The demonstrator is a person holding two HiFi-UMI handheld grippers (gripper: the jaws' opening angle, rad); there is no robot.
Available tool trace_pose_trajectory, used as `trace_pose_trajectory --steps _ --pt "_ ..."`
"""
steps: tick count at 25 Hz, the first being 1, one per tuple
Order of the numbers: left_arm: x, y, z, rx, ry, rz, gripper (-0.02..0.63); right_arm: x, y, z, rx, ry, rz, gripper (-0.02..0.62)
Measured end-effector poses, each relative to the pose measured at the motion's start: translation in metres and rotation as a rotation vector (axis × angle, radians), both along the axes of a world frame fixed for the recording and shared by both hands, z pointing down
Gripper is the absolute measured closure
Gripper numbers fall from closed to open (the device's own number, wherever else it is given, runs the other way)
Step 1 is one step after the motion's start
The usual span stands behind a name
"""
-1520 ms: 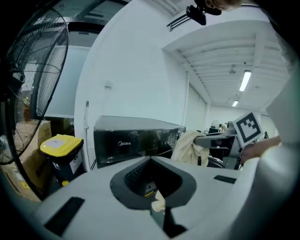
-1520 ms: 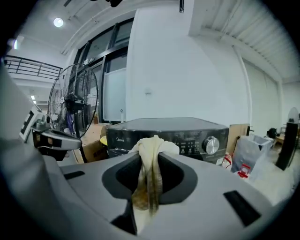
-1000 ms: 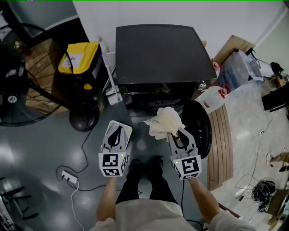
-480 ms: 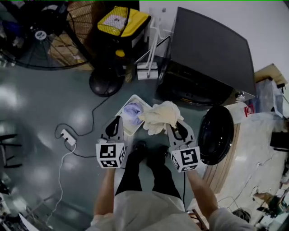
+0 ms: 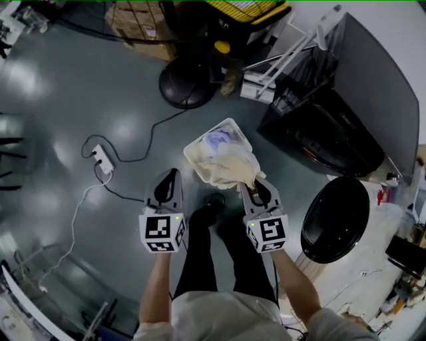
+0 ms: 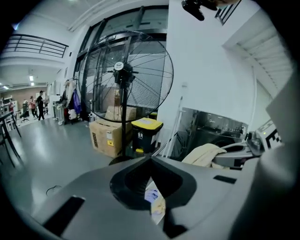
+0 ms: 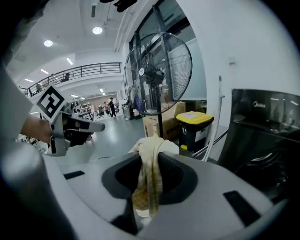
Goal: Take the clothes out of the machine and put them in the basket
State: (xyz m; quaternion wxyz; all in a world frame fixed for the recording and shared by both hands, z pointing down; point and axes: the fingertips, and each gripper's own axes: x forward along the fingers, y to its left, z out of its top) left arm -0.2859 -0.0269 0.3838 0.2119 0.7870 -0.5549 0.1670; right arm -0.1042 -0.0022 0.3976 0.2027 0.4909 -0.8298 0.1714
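Looking steeply down on a grey floor [image 5: 80, 86], a person stands at the bottom centre of the frame with a gripper in each hand. The left half of the frame is mostly open floor, crossed only by a white power strip [image 5: 101, 158] and its dark cable. Things crowd the top edge: cardboard boxes [image 5: 136, 20], the round fan base [image 5: 188, 86] and a white rack [image 5: 286, 56] lying aslant. A black washing machine [image 5: 373, 100] fills the upper right, and its round door [image 5: 335, 220] stands swung open at lower right, close beside the person's right arm.

A white basket [image 5: 203, 133] sits on the floor at the centre of the frame, just left of the machine's front and just above the person's feet. A lilac garment [image 5: 217, 138] lies inside it.

The right gripper [image 5: 251, 188] is clamped on a cream cloth [image 5: 229, 170]. The right gripper view shows the fabric pinched in a narrow fold between the jaws and hanging below them. From above, the cloth bunches over the near edge of the basket and covers part of it. Whether it touches the basket cannot be told.

The left gripper [image 5: 171, 174] sits just left of the basket, apart from its rim. Its jaws are drawn together with nothing between them. It points towards the top of the frame, alongside the right one.
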Motion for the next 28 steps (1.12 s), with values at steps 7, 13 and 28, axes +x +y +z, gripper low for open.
trace_pose_trajectory --steps 7,13,28 --pt "-0.019 0.001 0.074 -0.044 0.016 -0.050 0.587 -0.032 -0.019 0.116 -0.107 0.054 -0.054 0.505" --pt "-0.016 -0.002 0.128 -0.080 0.043 -0.040 0.587 -0.049 -0.032 0.214 -0.205 0.092 -0.056 0.505" --pt "-0.007 -0.016 0.287 -0.147 0.043 -0.018 0.586 -0.061 -0.058 0.470 -0.364 0.146 -0.075 0.503"
